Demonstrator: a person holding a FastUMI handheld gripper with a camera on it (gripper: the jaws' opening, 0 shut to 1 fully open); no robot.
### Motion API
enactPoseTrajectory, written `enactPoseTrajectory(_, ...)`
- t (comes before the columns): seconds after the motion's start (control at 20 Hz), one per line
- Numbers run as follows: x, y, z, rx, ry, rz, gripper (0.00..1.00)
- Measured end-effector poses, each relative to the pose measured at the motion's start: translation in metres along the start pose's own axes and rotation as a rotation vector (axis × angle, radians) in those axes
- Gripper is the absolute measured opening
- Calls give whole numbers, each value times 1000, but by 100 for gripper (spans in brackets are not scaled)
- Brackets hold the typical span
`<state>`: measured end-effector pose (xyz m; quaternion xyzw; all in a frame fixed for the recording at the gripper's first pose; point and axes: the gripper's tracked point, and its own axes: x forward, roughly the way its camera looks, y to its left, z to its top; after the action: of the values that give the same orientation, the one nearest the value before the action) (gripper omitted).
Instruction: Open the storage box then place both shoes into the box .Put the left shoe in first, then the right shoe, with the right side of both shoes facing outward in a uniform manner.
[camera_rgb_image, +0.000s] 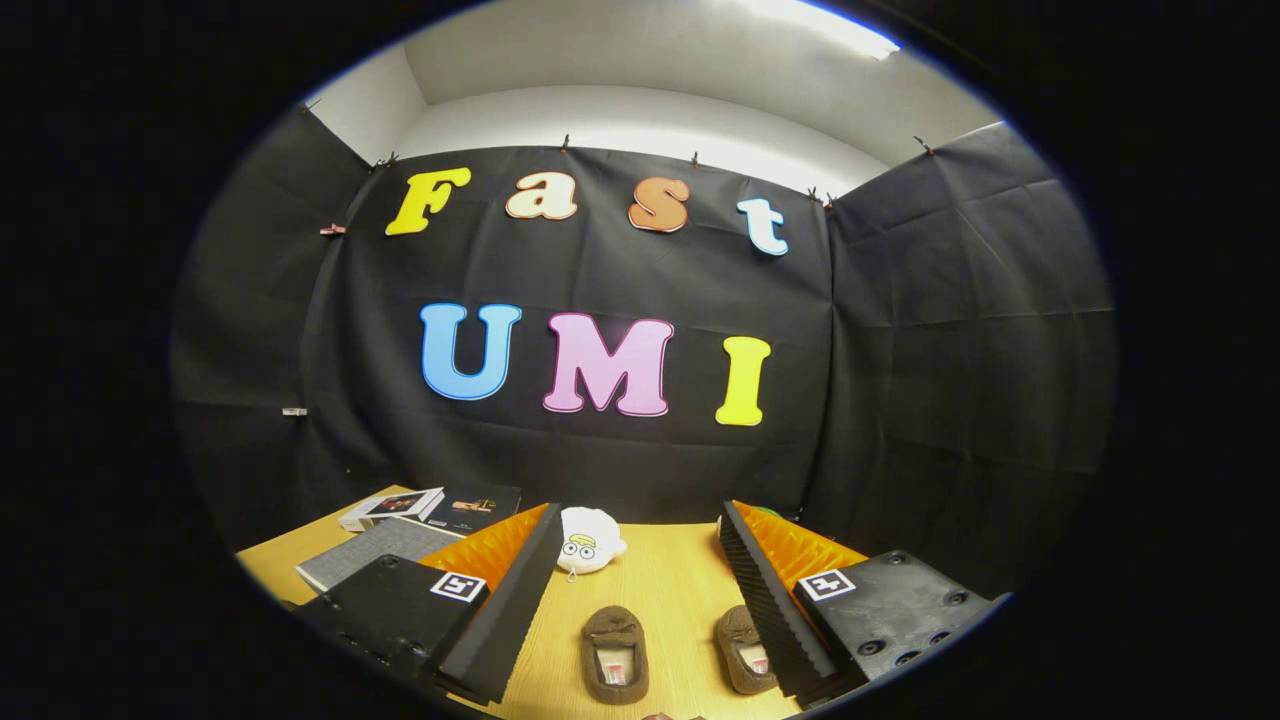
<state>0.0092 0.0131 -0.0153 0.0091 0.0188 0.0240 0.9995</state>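
Note:
Two small brown slippers lie on the wooden table (660, 580), toes pointing away from me. One slipper (614, 653) rests between my fingers, nearer the left one. The other slipper (742, 648) lies right against the inner side of my right finger (775, 600), partly hidden by it. My gripper (640, 600) is open and raised above the table, with nothing held. A grey flat box (375, 550) lies on the table beyond my left finger (505, 610), its lid down.
A white plush toy (588, 541) sits on the table beyond the fingers, near the black cloth wall. Two flat boxes or books (435, 508) lie behind the grey box at the table's far left corner.

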Motion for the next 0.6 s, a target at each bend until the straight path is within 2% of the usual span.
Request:
enactPoseTrajectory(0.25, 12, 7, -12, 33, 54, 35, 97)
enactPoseTrajectory(0.4, 21, 25, -19, 79, 101, 115, 97)
enactPoseTrajectory(0.6, 46, 35, -39, 68, 179, 190, 97)
